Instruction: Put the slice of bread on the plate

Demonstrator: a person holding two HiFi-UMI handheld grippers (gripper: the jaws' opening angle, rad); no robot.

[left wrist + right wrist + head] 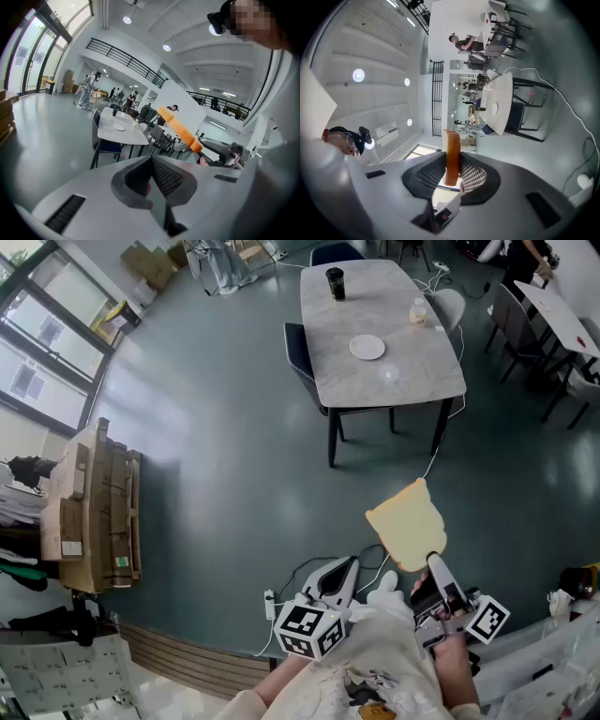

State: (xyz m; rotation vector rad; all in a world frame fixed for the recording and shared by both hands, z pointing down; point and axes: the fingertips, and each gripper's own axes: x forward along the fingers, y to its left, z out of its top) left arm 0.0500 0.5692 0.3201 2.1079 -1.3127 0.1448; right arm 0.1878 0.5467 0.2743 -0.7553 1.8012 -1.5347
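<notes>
Bread slice [408, 526] was up in the air, gripped and not yet delivered. Furthest left, the left claw [340, 570] had its 2 jaws pressed together with nothing between them, idle just beside its partner. Next to it, the right claw [433, 568] was partly closed. Both pads pinched the slice by its lower edge, so most of the bread rose free beyond the tips. The plate [367, 347] lay well ahead of that claw on the grey counter [403, 381], with a dark cup [335, 283] farther off and a small bottle [418, 312] off to the right. Carrying was the step in hand, I judged. Doing it well likely meant a pinch firm enough to hold the soft slice without tearing it. The slice should then be tipped flat just over the plate before the jaws part.
</notes>
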